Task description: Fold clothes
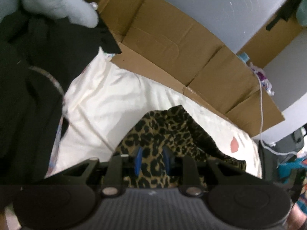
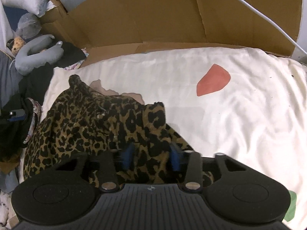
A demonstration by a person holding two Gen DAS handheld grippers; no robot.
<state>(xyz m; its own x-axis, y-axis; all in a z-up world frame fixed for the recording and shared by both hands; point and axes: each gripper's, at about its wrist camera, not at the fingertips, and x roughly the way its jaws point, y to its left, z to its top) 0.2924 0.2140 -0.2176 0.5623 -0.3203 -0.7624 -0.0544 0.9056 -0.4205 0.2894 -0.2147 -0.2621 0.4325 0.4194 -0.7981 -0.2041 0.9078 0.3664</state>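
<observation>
A leopard-print garment (image 2: 92,122) lies bunched on the cream sheet (image 2: 239,115) of the bed. In the right wrist view my right gripper (image 2: 152,156) is shut on a fold of it, the cloth pinched between the blue pads (image 2: 128,156), with the rest heaped to the left. In the left wrist view my left gripper (image 1: 152,160) is shut on another part of the leopard-print garment (image 1: 168,130), which bulges up between the blue pads (image 1: 138,160) and trails right over the sheet (image 1: 107,103).
Flattened cardboard (image 1: 172,44) (image 2: 153,13) lines the far edge of the bed. Dark clothes (image 1: 25,88) pile at the left. A grey neck pillow (image 2: 36,55) and a plush toy (image 2: 16,43) lie at far left. A white cable (image 1: 261,99) hangs at right.
</observation>
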